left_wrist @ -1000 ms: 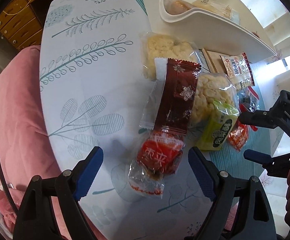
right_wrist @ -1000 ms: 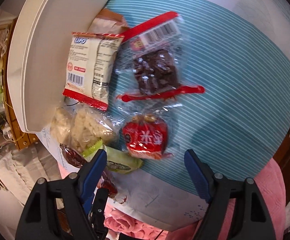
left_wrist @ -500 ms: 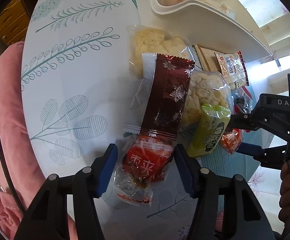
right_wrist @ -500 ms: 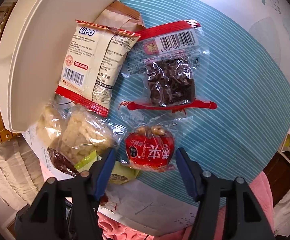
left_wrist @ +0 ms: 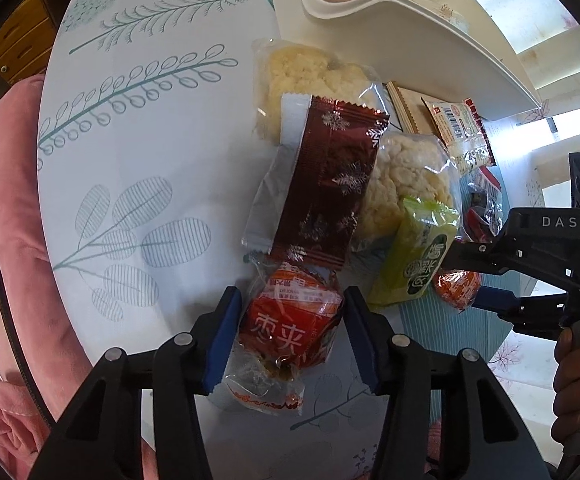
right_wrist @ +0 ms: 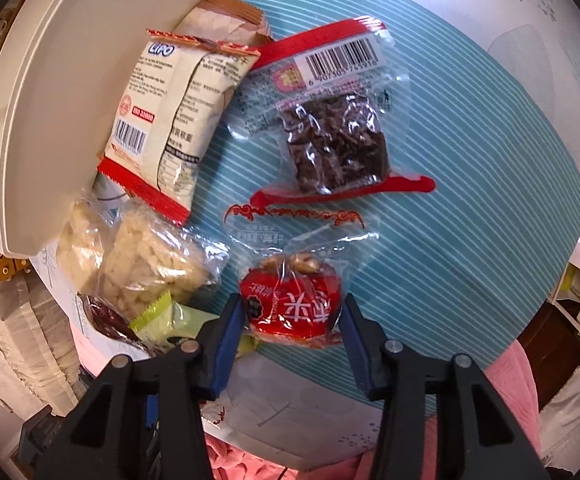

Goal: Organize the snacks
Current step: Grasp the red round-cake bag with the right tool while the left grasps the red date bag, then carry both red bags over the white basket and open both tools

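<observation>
1. Red snack packet [left_wrist: 290, 320] sits squeezed between left gripper [left_wrist: 290, 338] jaws, which have just been closing.
2. Second red packet [right_wrist: 292, 310] is pinched between right gripper [right_wrist: 293, 328] jaws, likewise just closing.
3. Maroon wrapper [left_wrist: 326, 188] lies just beyond the left jaws on the table [left_wrist: 150, 152].

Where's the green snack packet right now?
Left wrist view, right of centre: the green packet lies on the table, overlapping the puffed rice cake, between the dark red wrapper and the right gripper.
</observation>
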`<state>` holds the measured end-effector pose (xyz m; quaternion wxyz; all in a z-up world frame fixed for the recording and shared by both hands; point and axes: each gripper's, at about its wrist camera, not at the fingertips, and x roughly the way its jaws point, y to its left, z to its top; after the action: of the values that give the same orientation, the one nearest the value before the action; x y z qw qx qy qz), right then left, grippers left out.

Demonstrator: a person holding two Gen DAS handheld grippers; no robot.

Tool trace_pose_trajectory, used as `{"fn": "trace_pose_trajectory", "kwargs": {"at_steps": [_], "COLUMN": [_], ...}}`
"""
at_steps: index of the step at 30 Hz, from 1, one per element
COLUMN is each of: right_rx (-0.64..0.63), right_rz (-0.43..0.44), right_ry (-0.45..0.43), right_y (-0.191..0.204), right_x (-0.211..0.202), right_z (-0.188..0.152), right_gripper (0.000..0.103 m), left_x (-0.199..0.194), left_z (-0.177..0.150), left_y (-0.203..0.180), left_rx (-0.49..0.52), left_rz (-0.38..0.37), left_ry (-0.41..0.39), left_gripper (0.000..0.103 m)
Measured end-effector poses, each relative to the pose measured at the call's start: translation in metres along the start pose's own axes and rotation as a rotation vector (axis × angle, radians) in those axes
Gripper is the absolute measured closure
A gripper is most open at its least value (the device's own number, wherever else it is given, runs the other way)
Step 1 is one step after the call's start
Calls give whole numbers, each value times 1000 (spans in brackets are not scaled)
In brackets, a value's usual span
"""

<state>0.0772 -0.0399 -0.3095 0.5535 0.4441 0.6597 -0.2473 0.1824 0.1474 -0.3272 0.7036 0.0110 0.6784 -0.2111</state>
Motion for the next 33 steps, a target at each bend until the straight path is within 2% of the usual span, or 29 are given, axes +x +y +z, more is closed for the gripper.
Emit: {"fn": "trace_pose_trajectory", "kwargs": {"at_steps": [6, 13, 24, 33], "right_rx": [-54, -128, -385, -577], "right_rz": [-7, 5, 29, 54], "right_ry": [2, 13, 3, -71], "right_y": [0, 2, 21, 43], "right_x": [3, -2, -34, -75], "right_z": [-12, -25, -45, -43], "right_gripper": [56, 56, 56, 56], "left_x": [-1, -6, -34, -88], "left_z": [-18, -43, -75, -56], "left_y": [0, 9, 20, -16], "left_rx": [-27, -125, -296, -317], "left_rz": [-4, -8, -18, -10], "left_ry": [10, 23, -7, -94], "left_gripper": [53, 53, 53, 53]}}
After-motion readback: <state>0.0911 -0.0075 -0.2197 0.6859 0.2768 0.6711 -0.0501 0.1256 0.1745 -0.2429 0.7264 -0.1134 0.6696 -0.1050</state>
